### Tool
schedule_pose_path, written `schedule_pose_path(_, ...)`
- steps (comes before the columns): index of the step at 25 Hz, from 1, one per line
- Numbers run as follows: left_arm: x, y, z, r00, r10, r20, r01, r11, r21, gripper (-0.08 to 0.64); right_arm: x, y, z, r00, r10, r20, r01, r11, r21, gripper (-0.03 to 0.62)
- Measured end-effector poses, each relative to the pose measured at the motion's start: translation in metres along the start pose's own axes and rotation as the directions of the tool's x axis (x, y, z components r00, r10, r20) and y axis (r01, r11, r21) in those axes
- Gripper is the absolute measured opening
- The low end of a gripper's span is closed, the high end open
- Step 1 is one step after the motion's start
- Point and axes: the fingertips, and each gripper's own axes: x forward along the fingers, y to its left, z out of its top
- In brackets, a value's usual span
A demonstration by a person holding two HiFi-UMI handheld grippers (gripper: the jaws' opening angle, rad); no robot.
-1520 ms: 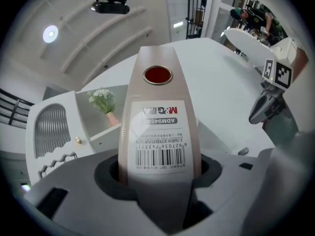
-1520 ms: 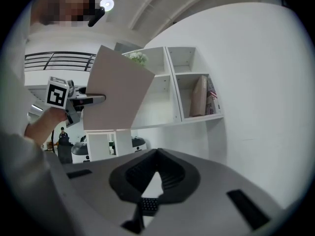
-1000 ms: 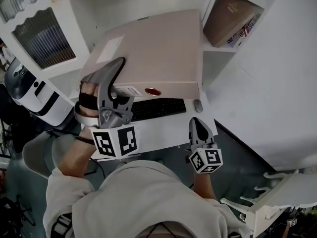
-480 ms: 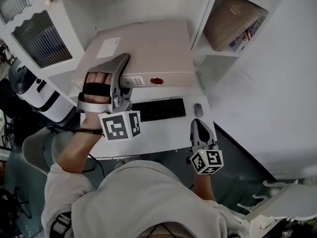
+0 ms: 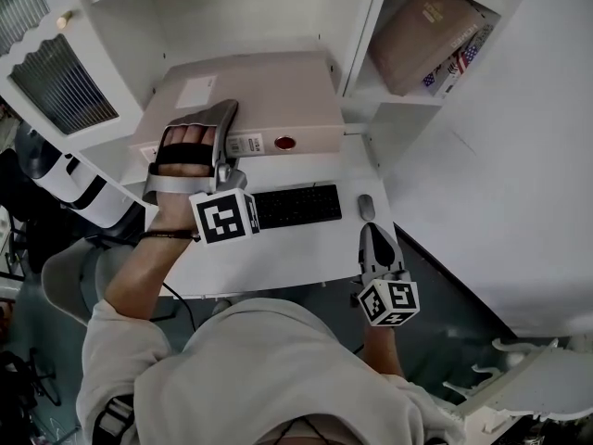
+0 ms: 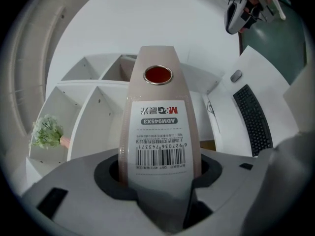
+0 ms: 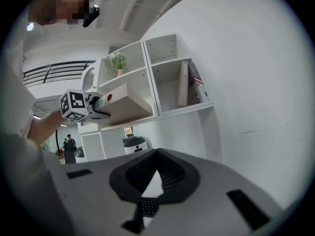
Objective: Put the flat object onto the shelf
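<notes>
1. My left gripper clamps the binder by its labelled spine; the binder lies flat at the shelf, above the desk.
2. My right gripper hangs empty, jaws together, beside the desk's edge.

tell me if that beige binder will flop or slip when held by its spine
Probably stiff: the binder juts out flat though the left gripper clamps only its spine. Likely heavyish, being thick and held at one edge, so it may twist. Its smooth label might slip.
</notes>
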Motion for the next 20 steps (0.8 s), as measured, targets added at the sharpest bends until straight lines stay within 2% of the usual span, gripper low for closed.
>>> schedule_pose_path(4,0.013,-0.007,0.0,0.999,-0.035,-0.04,0.037,0.999,0.036,0.267,0.004,-0.012,-0.003,1.0,-0.004,-0.007,0.004,1.0,0.01,0.003)
schedule_pose_path(10,0.025,-0.008,-0.002,0.995,-0.087,-0.05,0.089,0.996,0.027,0.281,0.011,-0.02,-0.006,1.0,-0.002,-0.015,0.003,1.0,0.023,0.003)
schedule_pose_path(20,0.049,-0.038,-0.005,0.984,-0.168,-0.058,0.171,0.985,0.037,0.342,0.011,-0.026,-0.011,0.999,-0.018,-0.027,0.019,0.999,0.03,0.003)
